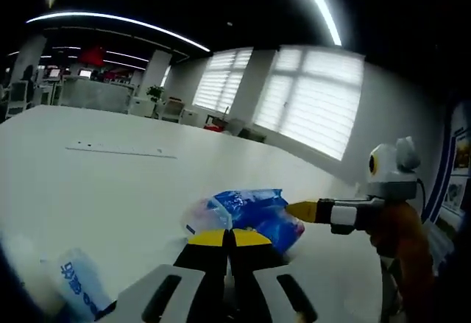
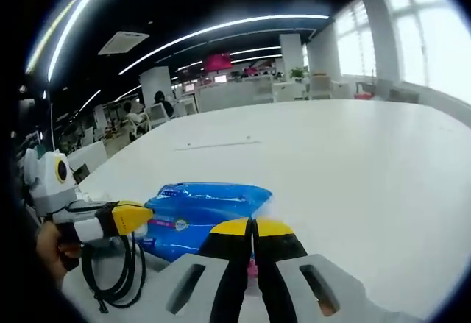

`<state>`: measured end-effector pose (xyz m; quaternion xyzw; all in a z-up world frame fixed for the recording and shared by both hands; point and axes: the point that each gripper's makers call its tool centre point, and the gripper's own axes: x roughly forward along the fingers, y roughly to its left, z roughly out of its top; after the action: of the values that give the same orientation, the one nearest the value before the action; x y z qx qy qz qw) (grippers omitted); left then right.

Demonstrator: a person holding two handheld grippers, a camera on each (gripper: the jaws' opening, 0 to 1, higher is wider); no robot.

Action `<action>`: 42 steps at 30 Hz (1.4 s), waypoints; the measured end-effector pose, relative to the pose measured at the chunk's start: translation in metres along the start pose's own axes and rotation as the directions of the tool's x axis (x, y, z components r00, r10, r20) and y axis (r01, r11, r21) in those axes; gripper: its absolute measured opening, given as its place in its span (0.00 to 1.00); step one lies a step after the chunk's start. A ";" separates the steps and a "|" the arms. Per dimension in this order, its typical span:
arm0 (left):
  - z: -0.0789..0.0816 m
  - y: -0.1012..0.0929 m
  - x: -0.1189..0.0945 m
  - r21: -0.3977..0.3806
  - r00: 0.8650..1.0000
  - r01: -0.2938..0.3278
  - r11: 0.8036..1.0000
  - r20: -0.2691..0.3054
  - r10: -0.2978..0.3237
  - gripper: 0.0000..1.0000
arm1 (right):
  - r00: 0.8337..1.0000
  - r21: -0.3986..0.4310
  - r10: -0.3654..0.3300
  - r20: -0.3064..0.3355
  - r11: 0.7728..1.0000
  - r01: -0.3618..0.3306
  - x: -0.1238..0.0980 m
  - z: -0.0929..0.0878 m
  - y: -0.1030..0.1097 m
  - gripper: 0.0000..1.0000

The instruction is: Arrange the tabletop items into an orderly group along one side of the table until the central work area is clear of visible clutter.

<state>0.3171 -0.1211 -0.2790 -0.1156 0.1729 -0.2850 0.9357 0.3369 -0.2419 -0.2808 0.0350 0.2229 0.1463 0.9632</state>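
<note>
Two grippers meet at the blue plastic bag (image 2: 199,216): the left gripper (image 1: 229,236) and the right gripper (image 2: 254,227) each show jaws pressed together, seemingly pinching the bag's near edge. It lies on the white counter (image 2: 353,168), limp, light, crinkly and probably slippery; gathered film gives the safest hold.

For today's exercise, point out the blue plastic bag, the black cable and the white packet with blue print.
blue plastic bag (image 2: 202,209), right gripper view, middle of its blue face
black cable (image 2: 118,271), right gripper view, hanging loop
white packet with blue print (image 1: 79,285), left gripper view, printed side
</note>
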 end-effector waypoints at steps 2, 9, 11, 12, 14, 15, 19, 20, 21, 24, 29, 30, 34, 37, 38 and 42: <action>-0.002 -0.001 0.001 0.062 1.000 -0.007 0.998 -0.014 0.008 0.00 | 1.000 0.009 0.000 -0.008 1.000 0.001 0.002 -0.004 -0.002 0.00; -0.015 -0.001 0.005 0.069 0.999 -0.018 0.997 -0.045 0.021 0.00 | 1.000 0.027 -0.008 -0.005 1.000 0.009 0.006 -0.009 -0.004 0.00; -0.019 0.000 0.005 0.099 0.997 -0.032 0.995 -0.070 0.039 0.00 | 1.000 0.037 0.002 -0.012 0.999 -0.001 0.007 -0.012 -0.003 0.00; -0.019 -0.001 0.005 0.101 0.997 -0.030 0.994 -0.066 0.037 0.00 | 1.000 0.046 -0.003 -0.014 0.999 0.003 0.007 -0.014 -0.004 0.00; -0.020 -0.002 0.003 0.109 0.996 -0.035 0.993 -0.074 0.043 0.00 | 1.000 0.039 -0.016 -0.019 0.999 0.016 0.007 -0.018 -0.005 0.00; -0.021 -0.003 0.001 0.134 0.995 -0.039 0.990 -0.081 0.050 0.00 | 1.000 0.031 -0.023 -0.011 0.999 0.024 0.007 -0.018 -0.005 0.00; -0.021 -0.004 -0.002 0.173 0.992 -0.069 0.983 -0.095 0.087 0.03 | 0.998 -0.021 -0.054 -0.011 0.998 0.054 0.006 -0.017 -0.005 0.04; -0.021 -0.004 -0.003 0.179 0.990 -0.077 0.981 -0.102 0.097 0.04 | 0.998 -0.049 -0.064 -0.014 0.997 0.064 0.006 -0.016 -0.007 0.06; -0.021 -0.006 -0.004 0.198 0.990 -0.077 0.977 -0.098 0.098 0.05 | 0.998 -0.054 -0.070 -0.011 0.996 0.069 0.005 -0.016 -0.007 0.06; -0.022 -0.008 -0.005 0.209 0.990 -0.074 0.975 -0.103 0.097 0.09 | 0.997 -0.056 -0.074 -0.009 0.996 0.073 0.003 -0.017 -0.010 0.09; -0.022 -0.008 -0.008 0.201 0.989 -0.085 0.976 -0.105 0.108 0.18 | 0.998 -0.036 -0.066 0.003 0.997 0.066 0.000 -0.018 -0.013 0.14; -0.020 -0.008 -0.009 0.204 0.989 -0.088 0.975 -0.098 0.110 0.20 | 0.998 -0.040 -0.069 0.010 0.997 0.069 -0.001 -0.018 -0.014 0.15; -0.014 -0.011 -0.012 0.213 0.991 -0.087 0.973 -0.078 0.105 0.28 | 0.994 -0.077 -0.100 0.035 0.992 0.103 -0.006 -0.015 -0.020 0.24; -0.009 -0.016 -0.016 0.199 0.994 -0.079 0.977 -0.056 0.092 0.32 | 0.995 -0.070 -0.090 0.051 0.993 0.094 -0.010 -0.015 -0.021 0.26; -0.007 -0.018 -0.018 0.203 0.995 -0.077 0.976 -0.049 0.088 0.33 | 0.994 -0.072 -0.085 0.066 0.993 0.090 -0.011 -0.014 -0.021 0.27; -0.005 -0.023 -0.021 0.222 0.995 -0.078 0.972 -0.046 0.091 0.36 | 0.995 -0.128 -0.043 0.088 0.990 0.054 -0.012 -0.012 -0.014 0.29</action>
<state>0.2873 -0.1281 -0.2707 0.0039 0.1710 -0.2653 0.9489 0.3248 -0.2587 -0.2886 -0.0273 0.1727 0.1354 0.9752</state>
